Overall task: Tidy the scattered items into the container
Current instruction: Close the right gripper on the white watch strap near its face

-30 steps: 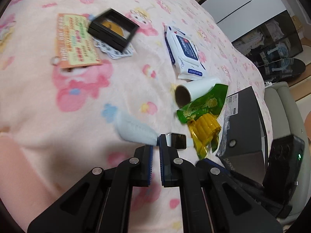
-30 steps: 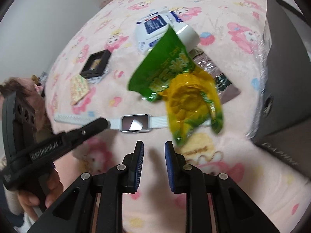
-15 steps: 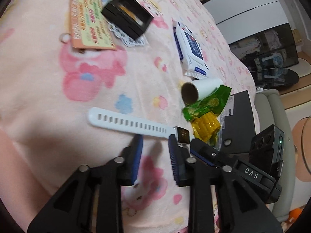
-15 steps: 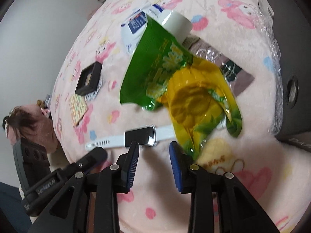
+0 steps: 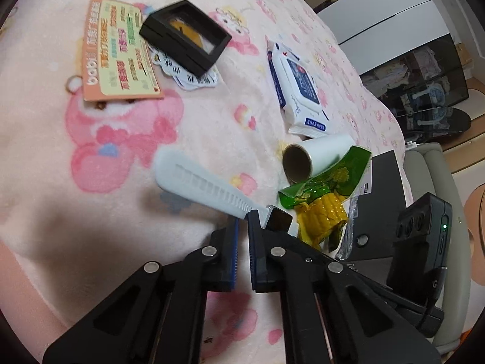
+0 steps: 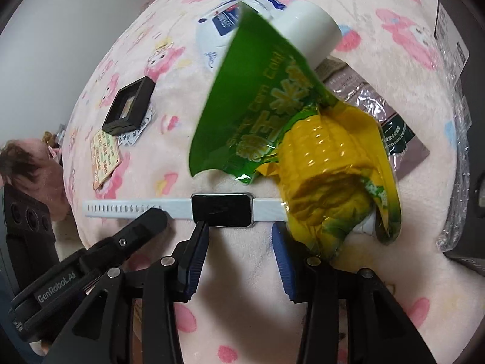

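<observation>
Home bedroom: cartoon-print pink blanket (image 5: 212, 127), glass-door cabinet (image 5: 424, 72).

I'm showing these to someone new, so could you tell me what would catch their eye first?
Likely the green-and-yellow corn packet, lying mid-bed against the white roll. Next, the white-strapped watch lying flat across the pink blanket, just ahead of the open right gripper. The left gripper, nearly shut, sits at the watch strap.

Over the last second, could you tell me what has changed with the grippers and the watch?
The left gripper opened, then narrowed again at the watch strap. The right gripper widened and moved up to the watch face. The corn packet and black frame stayed put.
</observation>
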Motion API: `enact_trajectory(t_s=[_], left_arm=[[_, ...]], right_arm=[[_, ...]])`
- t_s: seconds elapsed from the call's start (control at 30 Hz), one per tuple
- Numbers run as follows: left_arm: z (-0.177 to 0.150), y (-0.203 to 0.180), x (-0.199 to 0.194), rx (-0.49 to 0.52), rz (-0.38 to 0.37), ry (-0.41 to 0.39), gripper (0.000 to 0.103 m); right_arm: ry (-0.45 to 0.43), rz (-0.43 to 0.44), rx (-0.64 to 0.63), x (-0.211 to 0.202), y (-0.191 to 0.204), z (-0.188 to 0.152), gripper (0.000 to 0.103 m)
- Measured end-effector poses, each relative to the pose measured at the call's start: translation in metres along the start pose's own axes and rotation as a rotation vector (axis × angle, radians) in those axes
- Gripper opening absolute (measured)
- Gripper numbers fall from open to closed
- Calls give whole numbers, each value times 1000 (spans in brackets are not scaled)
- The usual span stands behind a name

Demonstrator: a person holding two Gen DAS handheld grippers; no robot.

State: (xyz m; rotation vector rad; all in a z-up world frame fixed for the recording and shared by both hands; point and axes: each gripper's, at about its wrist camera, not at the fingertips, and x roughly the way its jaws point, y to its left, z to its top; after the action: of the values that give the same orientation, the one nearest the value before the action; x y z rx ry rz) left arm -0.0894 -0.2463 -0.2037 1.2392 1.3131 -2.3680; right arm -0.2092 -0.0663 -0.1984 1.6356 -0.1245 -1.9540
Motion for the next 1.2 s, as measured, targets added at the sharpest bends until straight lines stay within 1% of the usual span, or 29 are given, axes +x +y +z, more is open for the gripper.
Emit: enact_trajectory(t_s=[0.17, 0.2, 0.27, 0.3, 0.33, 0.37, 0.43, 0.53, 0.6, 0.67, 0.77, 0.83, 0.9, 1.0, 1.1, 1.2], left_arm=[[0, -1, -12, 24, 10, -31, 2], [1, 2, -12, 24, -7, -23, 2], [4, 8, -9, -11, -44, 6, 4], [5, 10, -3, -30, -76, 35, 13], [7, 14, 4, -53, -111, 69, 20], [7, 14, 9, -62, -118, 80, 30], [10, 12, 18, -72, -112, 84, 32], [17, 4, 26, -77, -108, 50, 29], [23, -4, 28, -67, -74, 22, 6], [25, -11, 27, -50, -36, 12, 3], [19, -20, 15, -5, -12, -11, 2], [11, -19, 1, 10, -5, -22, 2], [4, -11, -13, 3, -2, -34, 1], [-7, 8, -35, -43, -13, -41, 1], [-14, 19, -46, -56, -4, -60, 1], [-14, 22, -47, -68, -7, -59, 1]], right_arm=[[-4, -30, -34, -9, 6, -2, 39], [-3, -32, -34, -10, 5, -3, 39], [-3, -28, -26, -11, 2, -5, 39], [-2, -26, -22, -10, 2, -5, 39], [-1, -23, -17, -10, 0, -5, 39], [-1, -20, -13, -10, 0, -5, 39], [-1, -16, -6, -10, -2, -4, 39], [1, -20, -11, -9, 0, -4, 39], [0, -23, -13, -9, 1, -3, 39], [-1, -23, -9, -10, 0, -4, 39], [-4, -15, 2, -16, -2, -6, 39], [-5, -9, 21, -20, -5, -9, 39], [-5, -4, 37, -24, -6, -13, 39], [1, 20, 52, -27, -6, -19, 39], [13, 60, 67, -25, -5, -24, 40], [7, 86, 110, -19, -9, -23, 40]])
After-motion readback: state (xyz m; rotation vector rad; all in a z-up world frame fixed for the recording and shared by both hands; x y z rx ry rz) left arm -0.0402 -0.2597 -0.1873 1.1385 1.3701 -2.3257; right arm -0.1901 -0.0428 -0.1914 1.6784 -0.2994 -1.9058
